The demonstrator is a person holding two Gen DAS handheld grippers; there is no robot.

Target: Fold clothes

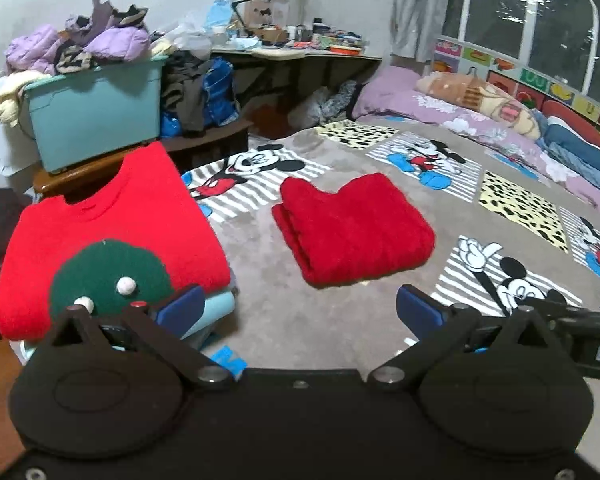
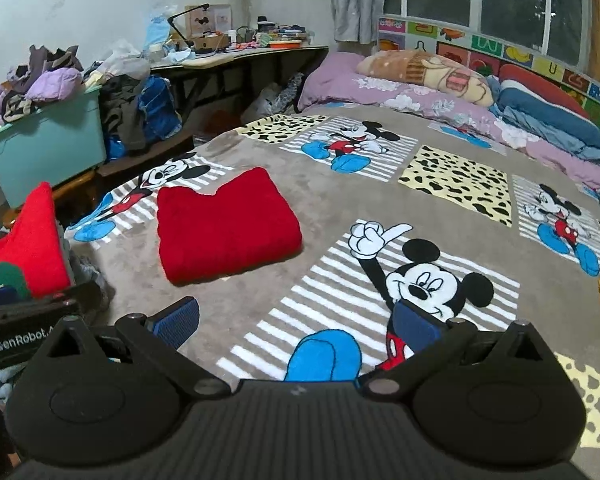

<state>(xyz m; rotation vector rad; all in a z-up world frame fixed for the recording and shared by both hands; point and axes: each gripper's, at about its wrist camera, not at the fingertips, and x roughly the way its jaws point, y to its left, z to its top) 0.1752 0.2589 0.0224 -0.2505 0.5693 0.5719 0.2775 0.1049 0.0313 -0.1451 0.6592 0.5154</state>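
Blue pads are seen spread wide on the left hand-held gripper [image 1: 300, 312] and the right hand-held gripper [image 2: 296, 320], nothing being held between them. Beyond them, a folded red sweater [image 1: 352, 228] is laid flat on the cartoon-print blanket [image 1: 380, 168] of the bed. A red jumper with a green patch [image 1: 108, 240] is stacked at the left bed edge.

Blanket [image 2: 228, 304] bare near; folded red sweater [image 2: 228, 228] lies beyond.

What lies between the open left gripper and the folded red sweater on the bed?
Only bare grey blanket separates the left gripper from the folded red sweater, seen in the left wrist view.
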